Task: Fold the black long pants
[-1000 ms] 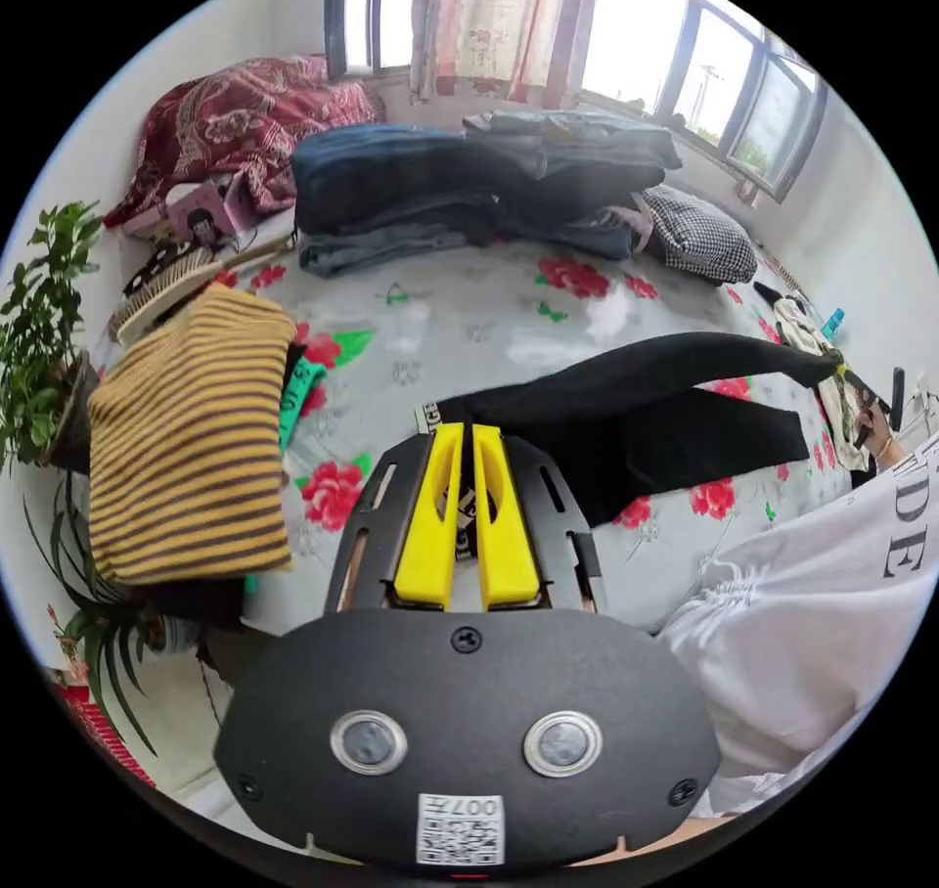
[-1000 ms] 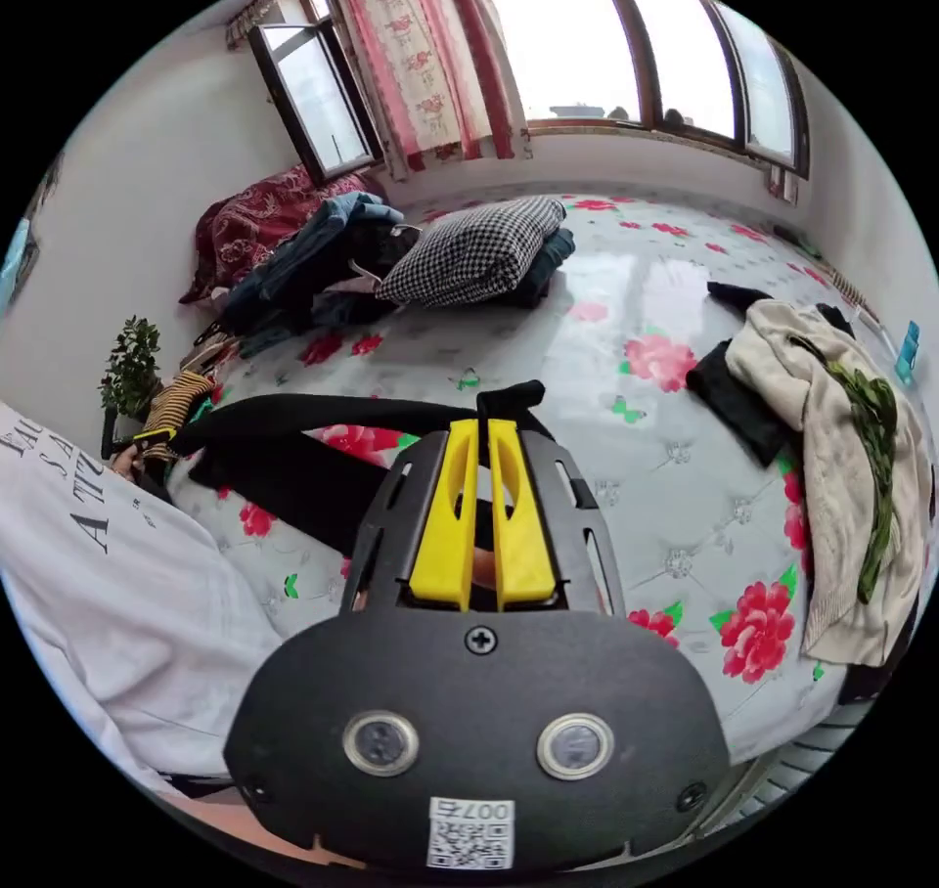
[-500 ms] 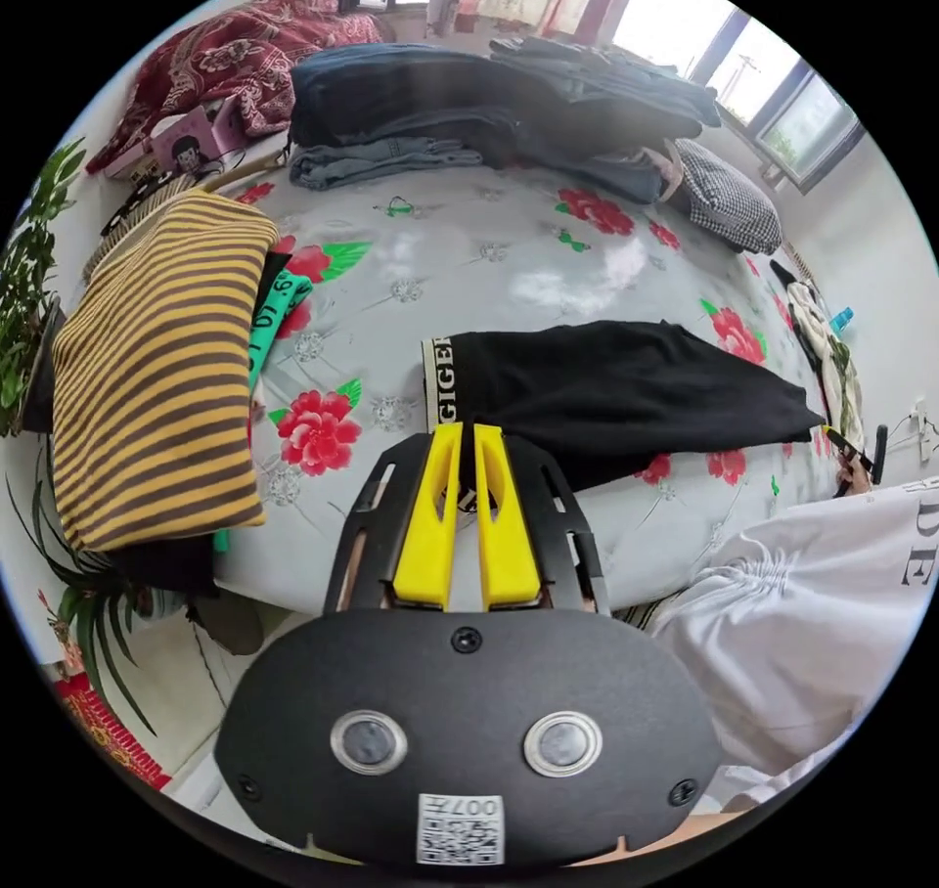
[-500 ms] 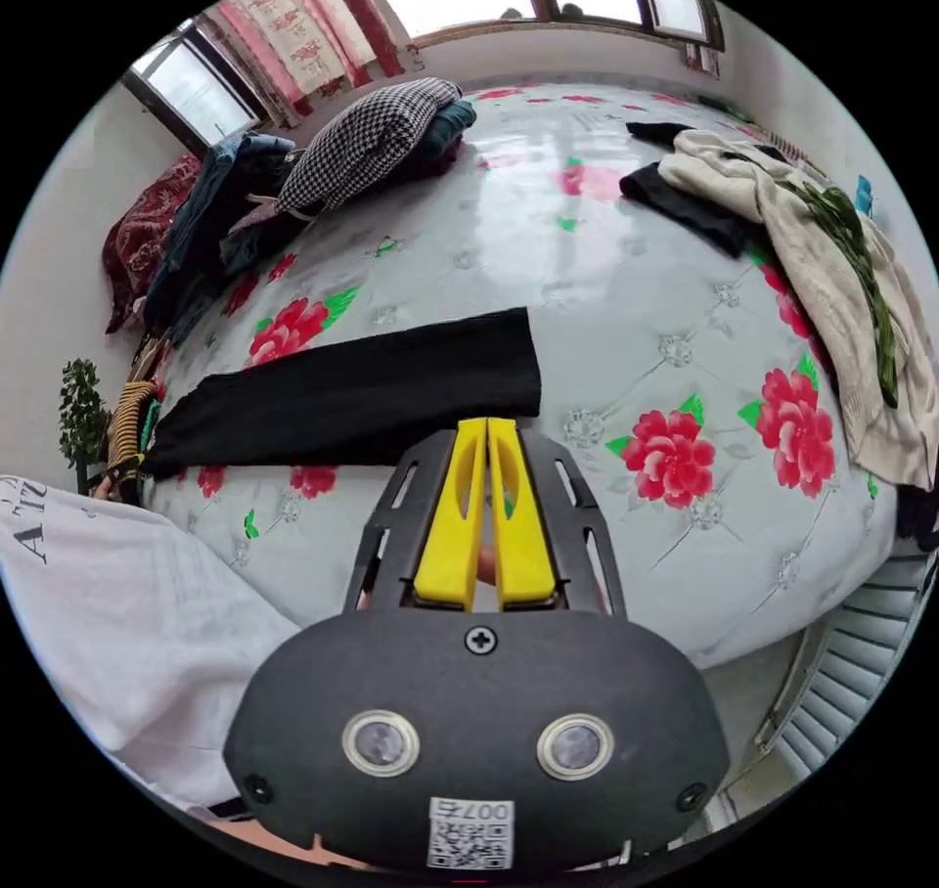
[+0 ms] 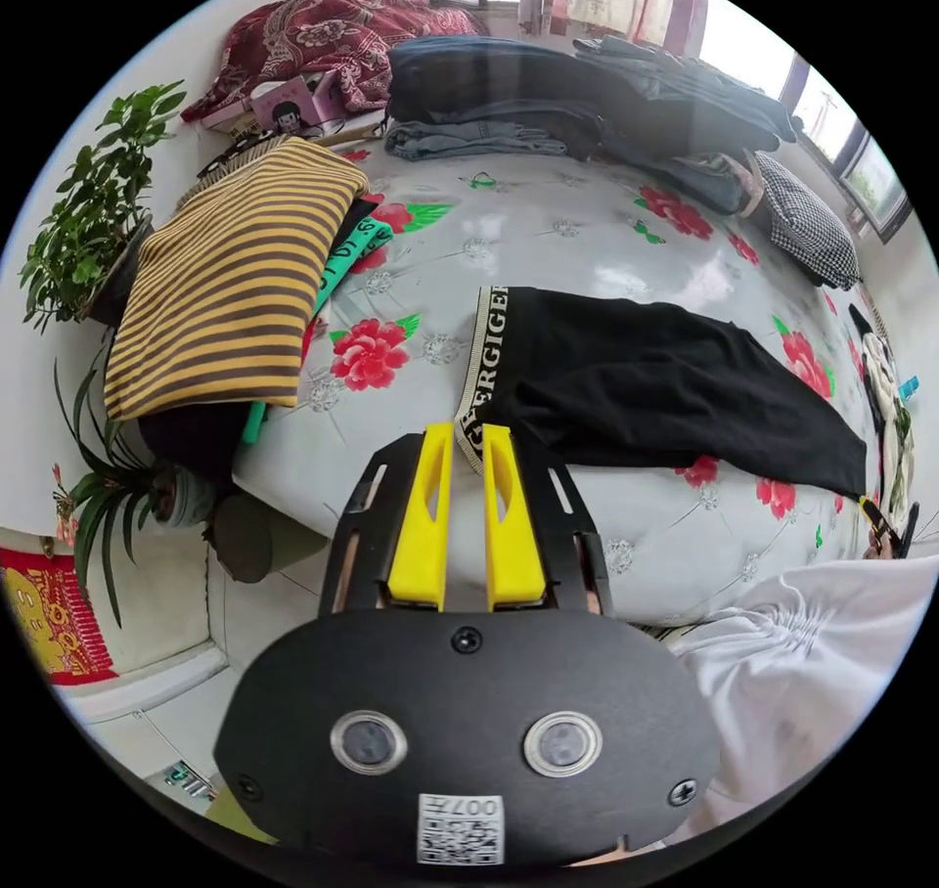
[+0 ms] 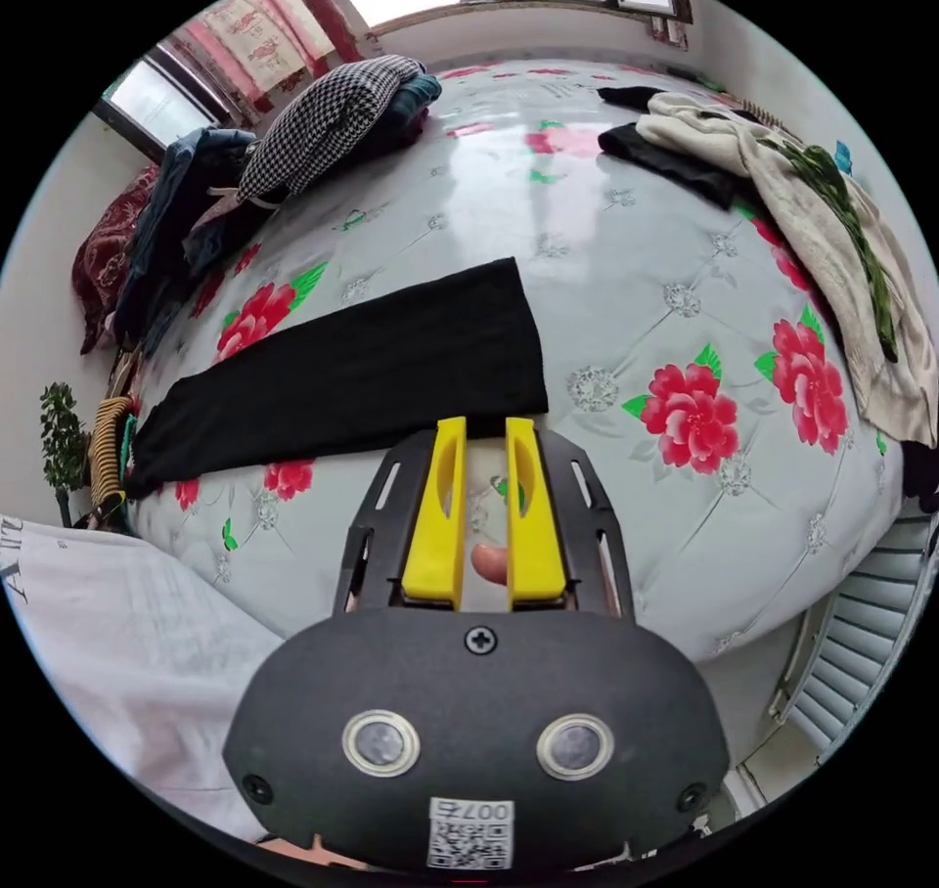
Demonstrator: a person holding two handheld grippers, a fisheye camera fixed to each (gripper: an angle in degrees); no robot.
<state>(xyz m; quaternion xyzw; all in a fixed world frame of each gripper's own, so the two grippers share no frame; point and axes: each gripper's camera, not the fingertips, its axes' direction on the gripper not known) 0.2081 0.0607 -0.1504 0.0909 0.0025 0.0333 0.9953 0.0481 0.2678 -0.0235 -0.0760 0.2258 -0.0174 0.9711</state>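
Both grippers released pants since a second ago; fingers parted, empty. Pants (image 5: 646, 379) lie flat on bed (image 5: 548, 243), legs stacked. Left gripper (image 5: 468, 433) just short of waistband end, nearest corner touching its fingers. Long axis runs from there rightward to cuffs. Right gripper (image 6: 486, 428) just short of cuff end. Each hand nearest own end; next fold likely joins ends.
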